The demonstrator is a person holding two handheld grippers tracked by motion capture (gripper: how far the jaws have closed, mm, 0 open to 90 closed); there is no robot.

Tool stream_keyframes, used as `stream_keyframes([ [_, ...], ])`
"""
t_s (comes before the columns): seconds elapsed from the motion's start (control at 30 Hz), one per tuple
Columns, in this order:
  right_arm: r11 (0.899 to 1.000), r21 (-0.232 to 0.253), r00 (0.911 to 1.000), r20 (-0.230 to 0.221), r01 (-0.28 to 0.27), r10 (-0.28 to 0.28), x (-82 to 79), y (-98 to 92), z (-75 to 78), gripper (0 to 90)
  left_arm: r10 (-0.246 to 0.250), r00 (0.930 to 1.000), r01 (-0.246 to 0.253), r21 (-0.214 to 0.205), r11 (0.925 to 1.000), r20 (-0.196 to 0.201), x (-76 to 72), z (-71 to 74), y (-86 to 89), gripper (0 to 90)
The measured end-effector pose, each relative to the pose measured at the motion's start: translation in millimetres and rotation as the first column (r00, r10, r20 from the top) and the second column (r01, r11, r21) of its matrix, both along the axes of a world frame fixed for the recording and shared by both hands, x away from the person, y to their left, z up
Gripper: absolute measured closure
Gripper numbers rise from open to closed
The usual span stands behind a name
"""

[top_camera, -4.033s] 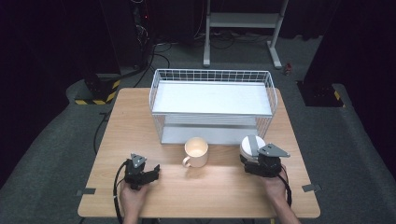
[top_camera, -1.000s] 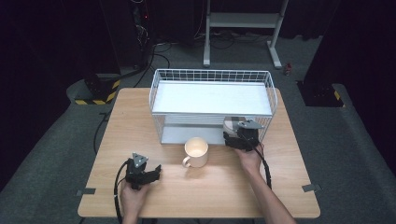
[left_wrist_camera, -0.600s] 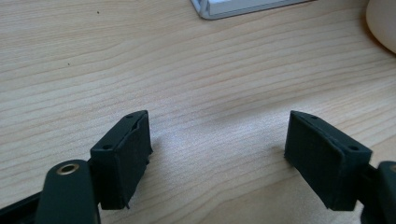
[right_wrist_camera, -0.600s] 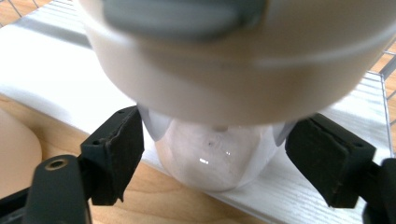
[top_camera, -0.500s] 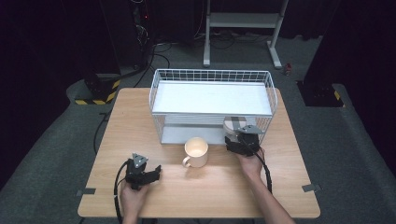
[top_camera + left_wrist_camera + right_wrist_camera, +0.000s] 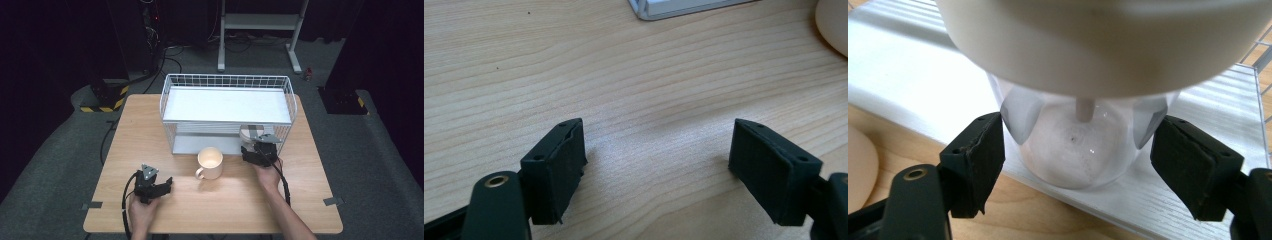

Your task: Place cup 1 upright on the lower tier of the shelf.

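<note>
Two grippers at a wooden table (image 6: 150, 125). Right gripper (image 6: 1075, 165): jaws just closing, pads against both sides of a clear jar (image 6: 1075, 145) with a white lid, standing on the lower shelf of a wire rack (image 6: 225, 80). Left gripper (image 6: 656, 165): half-open, empty, resting near a mug (image 6: 210, 162).

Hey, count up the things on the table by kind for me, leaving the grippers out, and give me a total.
Wire rack: 1
Mug: 1
Clear jar with a white lid: 1
Total: 3
</note>
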State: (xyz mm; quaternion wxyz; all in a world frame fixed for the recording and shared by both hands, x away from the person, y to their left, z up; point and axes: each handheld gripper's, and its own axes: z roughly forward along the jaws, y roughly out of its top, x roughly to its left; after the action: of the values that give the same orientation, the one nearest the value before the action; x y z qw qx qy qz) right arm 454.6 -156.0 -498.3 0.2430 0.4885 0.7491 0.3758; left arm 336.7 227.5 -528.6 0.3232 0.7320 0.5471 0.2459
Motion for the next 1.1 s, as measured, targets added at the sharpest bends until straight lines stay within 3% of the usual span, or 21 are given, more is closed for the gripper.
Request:
stream_keyframes([
  [0.4, 0.999, 0.027, 0.9989, 0.004, 0.046, -0.046, 7.5, -5.2, -3.2, 36.5, 0.002, 1.0000, -0.002, -0.002, 1.0000, 0.000, -0.6, -0.1, -0.2, 22.6],
  [0.63, 0.998, -0.001, 0.9984, 0.002, 0.056, -0.056, 15.8, -1.6, -0.5, 43.0, 0.002, 1.0000, -0.002, -0.003, 1.0000, 0.000, -0.6, -0.1, -0.2, 22.6],
  [1.1, 0.995, 0.004, 0.9949, 0.003, 0.100, -0.100, 23.9, 0.7, -7.2, 47.4, 0.000, 1.0000, 0.000, -0.002, 1.0000, -0.002, -0.8, 0.0, -0.2, 22.5],
])
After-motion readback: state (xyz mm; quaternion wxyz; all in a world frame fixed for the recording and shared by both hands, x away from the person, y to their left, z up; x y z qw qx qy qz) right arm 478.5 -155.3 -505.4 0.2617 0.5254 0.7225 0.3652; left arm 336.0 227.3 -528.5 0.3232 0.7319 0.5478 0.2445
